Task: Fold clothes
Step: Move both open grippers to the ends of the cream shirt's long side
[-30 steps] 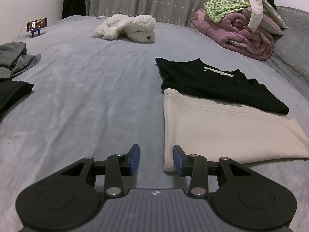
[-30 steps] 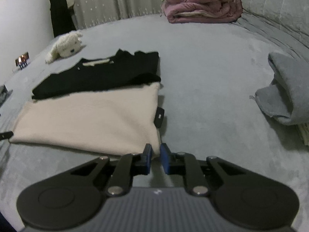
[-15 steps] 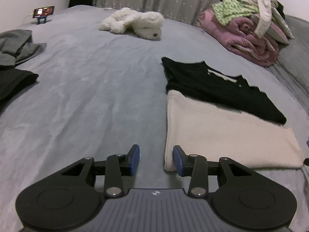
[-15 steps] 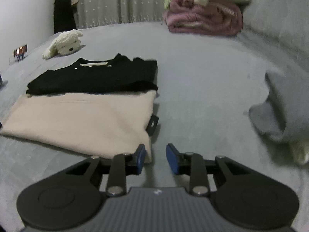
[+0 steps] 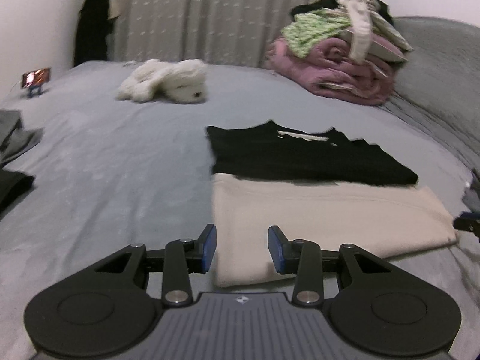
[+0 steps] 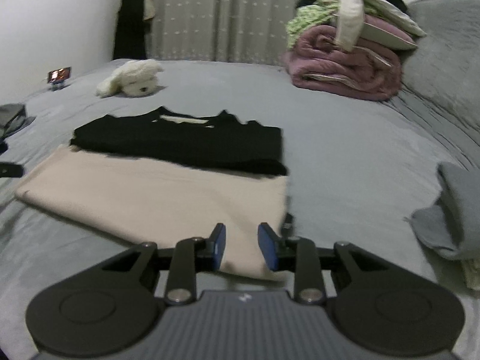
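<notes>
A cream folded garment (image 5: 315,219) lies flat on the grey bed, with a black folded garment (image 5: 300,156) just behind it and touching its far edge. My left gripper (image 5: 242,249) is open and hovers over the cream garment's near left corner, holding nothing. In the right wrist view the cream garment (image 6: 156,198) and the black garment (image 6: 180,141) fill the middle. My right gripper (image 6: 241,247) is open above the cream garment's near right corner, its pads clear of the cloth.
A white plush toy (image 5: 168,85) lies at the back of the bed (image 5: 105,165). A pink rolled blanket topped with loose clothes (image 5: 336,69) sits at the back right. A grey garment (image 6: 450,210) lies to the right, dark clothes (image 5: 15,141) to the left.
The right gripper's jaws went from nearly shut to open and shifted left over the cream corner. The left gripper shifted right, so the cream corner now lies in line with its fingers.
</notes>
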Motion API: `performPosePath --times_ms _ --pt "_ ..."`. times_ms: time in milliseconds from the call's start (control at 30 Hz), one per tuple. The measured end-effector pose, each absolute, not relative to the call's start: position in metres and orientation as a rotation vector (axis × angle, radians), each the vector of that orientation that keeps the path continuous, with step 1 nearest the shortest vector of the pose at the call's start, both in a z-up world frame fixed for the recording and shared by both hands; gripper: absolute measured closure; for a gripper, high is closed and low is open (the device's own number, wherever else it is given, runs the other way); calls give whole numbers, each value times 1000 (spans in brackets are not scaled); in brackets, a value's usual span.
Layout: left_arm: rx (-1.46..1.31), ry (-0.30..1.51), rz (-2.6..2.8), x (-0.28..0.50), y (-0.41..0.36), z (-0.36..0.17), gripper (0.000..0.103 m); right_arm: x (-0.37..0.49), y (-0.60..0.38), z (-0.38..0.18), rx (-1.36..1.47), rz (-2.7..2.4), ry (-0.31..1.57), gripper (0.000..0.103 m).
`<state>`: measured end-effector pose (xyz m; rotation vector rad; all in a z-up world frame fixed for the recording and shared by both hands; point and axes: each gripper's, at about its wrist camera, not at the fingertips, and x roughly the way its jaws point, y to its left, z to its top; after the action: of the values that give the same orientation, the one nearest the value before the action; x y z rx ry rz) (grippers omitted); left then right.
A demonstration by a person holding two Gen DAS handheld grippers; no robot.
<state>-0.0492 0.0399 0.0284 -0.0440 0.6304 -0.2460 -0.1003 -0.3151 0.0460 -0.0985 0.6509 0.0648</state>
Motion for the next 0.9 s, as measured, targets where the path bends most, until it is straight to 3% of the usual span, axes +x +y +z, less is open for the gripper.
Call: performPosePath --times_ms 533,633,900 --pt "-36 725 -156 -42 57 20 65 -78 -349 28 -3 -3 786 84" --pt "-50 735 -165 -41 64 23 65 -80 -357 30 -7 -41 785 73" --pt "19 736 -142 -42 66 31 65 -96 -355 41 -87 24 739 69"
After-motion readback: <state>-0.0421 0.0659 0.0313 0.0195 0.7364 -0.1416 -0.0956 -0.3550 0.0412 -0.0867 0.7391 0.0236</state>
